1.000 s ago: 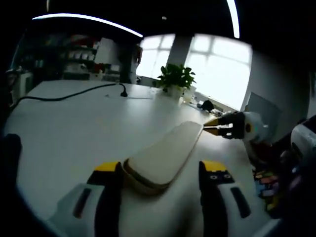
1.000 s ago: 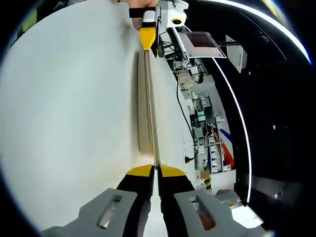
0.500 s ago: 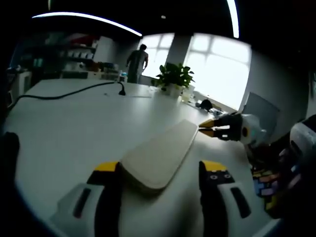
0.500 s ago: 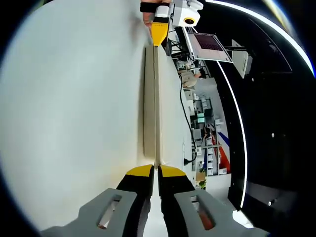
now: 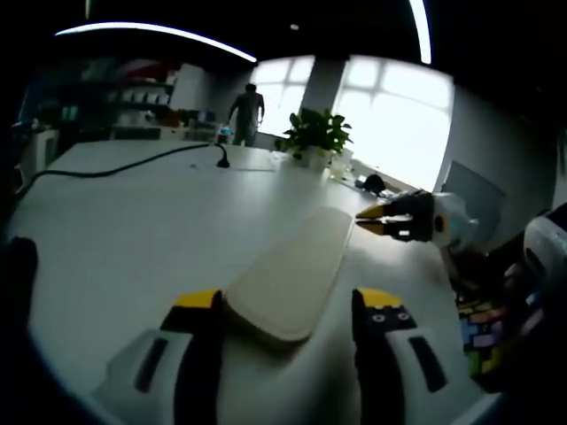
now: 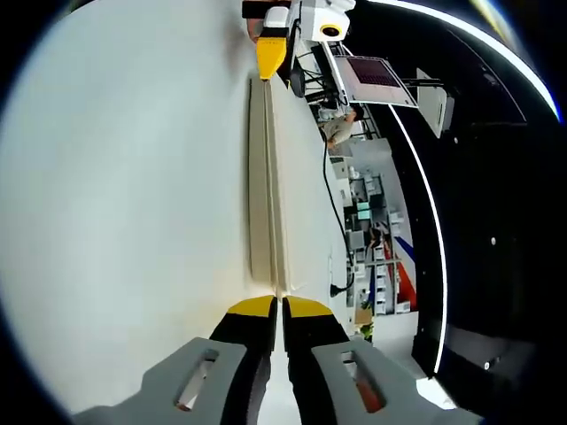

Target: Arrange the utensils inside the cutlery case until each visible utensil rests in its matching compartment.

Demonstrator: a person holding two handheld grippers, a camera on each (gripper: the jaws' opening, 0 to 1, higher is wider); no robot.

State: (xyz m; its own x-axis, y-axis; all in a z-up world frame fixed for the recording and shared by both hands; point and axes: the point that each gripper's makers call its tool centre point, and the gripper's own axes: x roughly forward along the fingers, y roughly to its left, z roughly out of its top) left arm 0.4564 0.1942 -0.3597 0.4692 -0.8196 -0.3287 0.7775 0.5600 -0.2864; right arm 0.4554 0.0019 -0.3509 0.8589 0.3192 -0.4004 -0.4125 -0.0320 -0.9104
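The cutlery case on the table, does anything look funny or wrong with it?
Nothing looks broken or spilled. The cutlery case lies shut on the white table, so no utensils can be seen. The left gripper is open around its near end, and the right gripper is shut at the far end's edge.

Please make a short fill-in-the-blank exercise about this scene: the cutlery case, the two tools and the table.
1. The beige cutlery case lies on a ____ table.
2. The case's lid is ____, so no utensil can be seen.
3. The near end of the case lies between the ____ jaws of the left tool.
4. Behind the case stands a green ____ in a pot.

Missing words: white; closed; open; plant
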